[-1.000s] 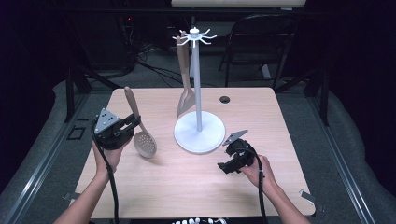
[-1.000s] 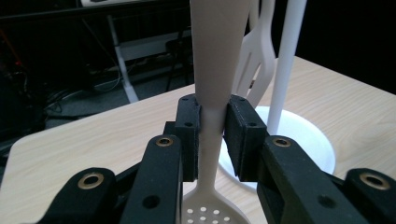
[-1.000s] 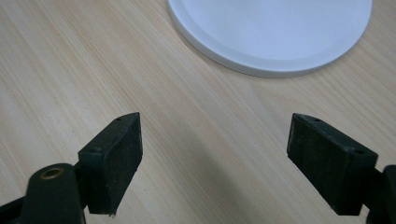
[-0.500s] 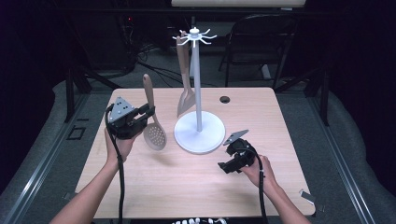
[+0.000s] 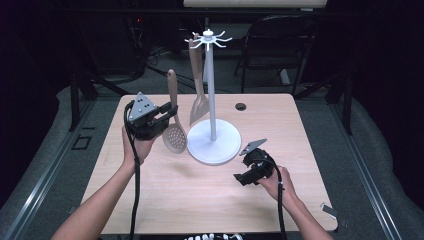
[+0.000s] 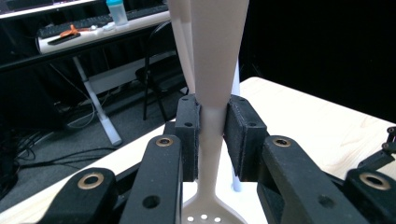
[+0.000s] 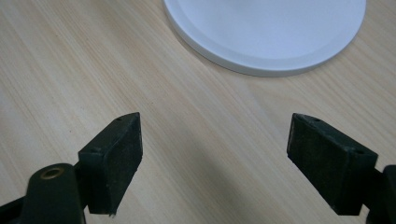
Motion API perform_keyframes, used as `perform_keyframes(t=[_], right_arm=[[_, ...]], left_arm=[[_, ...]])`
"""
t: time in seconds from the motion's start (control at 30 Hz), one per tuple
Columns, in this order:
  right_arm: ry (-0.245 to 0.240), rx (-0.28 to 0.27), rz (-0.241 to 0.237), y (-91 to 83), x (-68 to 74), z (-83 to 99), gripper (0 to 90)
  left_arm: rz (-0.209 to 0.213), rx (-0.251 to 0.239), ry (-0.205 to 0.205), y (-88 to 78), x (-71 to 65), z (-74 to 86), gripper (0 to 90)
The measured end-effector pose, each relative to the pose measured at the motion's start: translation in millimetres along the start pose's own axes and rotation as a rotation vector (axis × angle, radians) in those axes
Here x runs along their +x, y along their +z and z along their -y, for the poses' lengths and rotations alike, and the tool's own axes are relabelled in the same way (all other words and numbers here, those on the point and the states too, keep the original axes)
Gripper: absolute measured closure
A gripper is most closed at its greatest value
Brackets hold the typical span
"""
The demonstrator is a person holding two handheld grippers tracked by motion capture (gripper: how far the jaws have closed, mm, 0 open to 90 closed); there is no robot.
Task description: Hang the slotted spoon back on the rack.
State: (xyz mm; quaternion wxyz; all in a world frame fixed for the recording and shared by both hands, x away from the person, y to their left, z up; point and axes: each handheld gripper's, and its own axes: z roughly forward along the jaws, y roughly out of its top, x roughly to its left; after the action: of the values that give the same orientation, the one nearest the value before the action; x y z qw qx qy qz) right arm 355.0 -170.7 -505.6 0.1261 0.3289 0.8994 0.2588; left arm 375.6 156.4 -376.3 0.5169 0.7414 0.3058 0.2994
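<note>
My left gripper (image 5: 169, 116) is shut on the handle of a beige slotted spoon (image 5: 174, 134), held upright above the table with its perforated head down. In the left gripper view the pads (image 6: 188, 135) press the thin handle (image 6: 211, 140) from both sides. A white utensil stand (image 5: 211, 95) with a round base (image 5: 214, 142) rises just right of the spoon; a beige spatula (image 5: 197, 90) hangs from its top hooks. My right gripper (image 5: 241, 172) rests low on the table in front of the base, open and empty, its fingers (image 7: 114, 156) wide apart over bare wood near the base's rim (image 7: 266, 65).
The wooden table (image 5: 200, 200) has a small black grommet hole (image 5: 241, 106) at its back. A folding chair (image 5: 280, 45) and cables stand behind the table on the dark floor. A desk with a keyboard (image 6: 84, 28) is beyond the table in the left gripper view.
My left hand has lifted the slotted spoon and carried it right, toward the stand, turning the handle more upright. The right gripper has stayed where it was.
</note>
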Motion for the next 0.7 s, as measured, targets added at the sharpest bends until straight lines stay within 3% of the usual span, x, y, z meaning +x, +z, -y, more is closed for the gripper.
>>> perform_keyframes(t=[0.5,0.7], right_arm=[[0.016,-0.021,-0.004,1.0,0.3,0.7,17.8],[0.006,-0.005,-0.003,-0.3,-0.5,0.5,17.8]], left_arm=[[0.017,-0.003,0.014,22.2,-0.7,-29.1,75.7],[0.018,0.009,-0.016,34.4,2.6,-37.9,75.7]])
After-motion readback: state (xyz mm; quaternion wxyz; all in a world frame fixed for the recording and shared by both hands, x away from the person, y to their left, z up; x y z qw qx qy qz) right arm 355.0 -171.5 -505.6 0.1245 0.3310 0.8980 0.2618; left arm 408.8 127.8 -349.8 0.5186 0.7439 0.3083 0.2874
